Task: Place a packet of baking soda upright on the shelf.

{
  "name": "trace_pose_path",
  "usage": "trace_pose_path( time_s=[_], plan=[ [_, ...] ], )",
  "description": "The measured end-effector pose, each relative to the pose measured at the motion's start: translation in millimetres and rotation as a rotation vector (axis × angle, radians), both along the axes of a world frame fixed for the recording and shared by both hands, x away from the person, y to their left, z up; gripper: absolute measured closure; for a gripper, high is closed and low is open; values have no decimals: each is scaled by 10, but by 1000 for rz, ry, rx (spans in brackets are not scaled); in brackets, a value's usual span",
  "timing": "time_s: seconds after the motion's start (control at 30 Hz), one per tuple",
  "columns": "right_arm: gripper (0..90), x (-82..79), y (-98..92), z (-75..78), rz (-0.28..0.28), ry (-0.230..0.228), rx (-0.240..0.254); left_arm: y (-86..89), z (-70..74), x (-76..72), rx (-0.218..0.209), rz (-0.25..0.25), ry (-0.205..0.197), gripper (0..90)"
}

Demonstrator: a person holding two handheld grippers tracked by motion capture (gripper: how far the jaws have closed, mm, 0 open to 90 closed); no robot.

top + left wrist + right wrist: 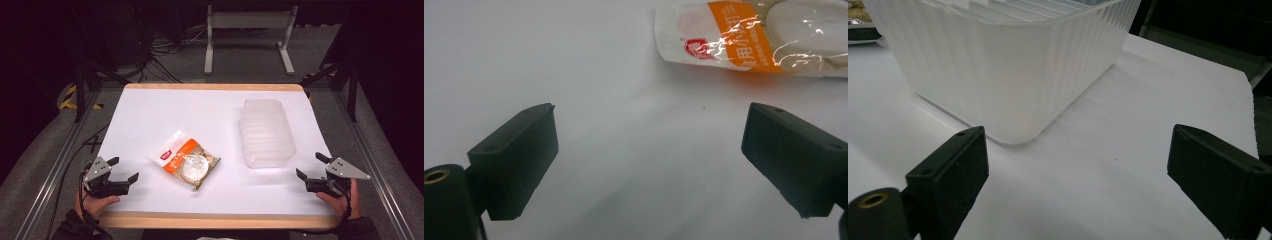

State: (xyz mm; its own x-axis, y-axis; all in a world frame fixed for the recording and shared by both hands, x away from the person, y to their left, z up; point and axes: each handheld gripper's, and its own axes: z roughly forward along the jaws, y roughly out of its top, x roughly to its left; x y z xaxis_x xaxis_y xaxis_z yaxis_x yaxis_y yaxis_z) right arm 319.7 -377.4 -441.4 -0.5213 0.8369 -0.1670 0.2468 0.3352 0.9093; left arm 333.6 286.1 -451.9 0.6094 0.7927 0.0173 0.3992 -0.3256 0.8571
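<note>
High view: white table with a wooden rim; 2 hand-held grippers low in frame. Left gripper near the table's front left corner, jaws spread, nothing between them. Right gripper near the front right corner, jaws likewise spread and empty. Orange-and-white snack packet lies flat on the table between the 2 grippers, nearer the left one but apart from it, with a pale round item showing through its clear window. Translucent ribbed plastic bin stands right of centre, just beyond the right gripper, not touching it. Left gripper view: both black jaws wide apart over bare white surface; packet ahead and toward the upper right, clear of the jaw tips; red logo and print on the orange band, too glare-struck to read. Right gripper view: jaws wide apart, bare table between them; bin's rounded corner close ahead, nearer the jaw at picture left, probably not touching it.
</note>
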Motion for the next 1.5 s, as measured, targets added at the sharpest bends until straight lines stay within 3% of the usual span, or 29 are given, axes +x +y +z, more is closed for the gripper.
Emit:
trace_pose_path(
  time_s=[0.4,0.53,0.6,0.7,0.87,0.97,1.07,1.13,1.3,1.47,1.5],
  plan=[
    [100,6,20,3,-11,1,-16,-42,-4,-4,0,-27,5,85],
    [102,1,15,10,-18,-8,-13,-100,3,2,-13,-47,25,88],
    [102,-3,16,25,-27,-8,-14,-145,10,19,-48,-70,54,92],
    [106,-5,27,40,-42,-3,-28,-208,13,43,-47,-84,76,93],
    [106,-25,45,94,-41,-19,-34,-283,13,69,-39,-94,79,93],
    [106,-60,55,188,-32,-36,-10,-334,19,79,-35,-98,68,84],
    [103,-69,77,240,-28,-37,1,-401,8,122,-45,-107,96,81],
    [102,-81,131,298,-15,-35,-2,-466,-11,164,-50,-95,137,81],
    [101,-87,334,426,26,-23,-23,-592,-30,235,-124,-140,231,102],
    [102,-61,491,521,54,-18,-25,-651,-44,320,-147,-137,273,128],
    [102,-54,524,535,66,-15,-24,-684,-47,363,-173,-154,291,132]
  ],
)
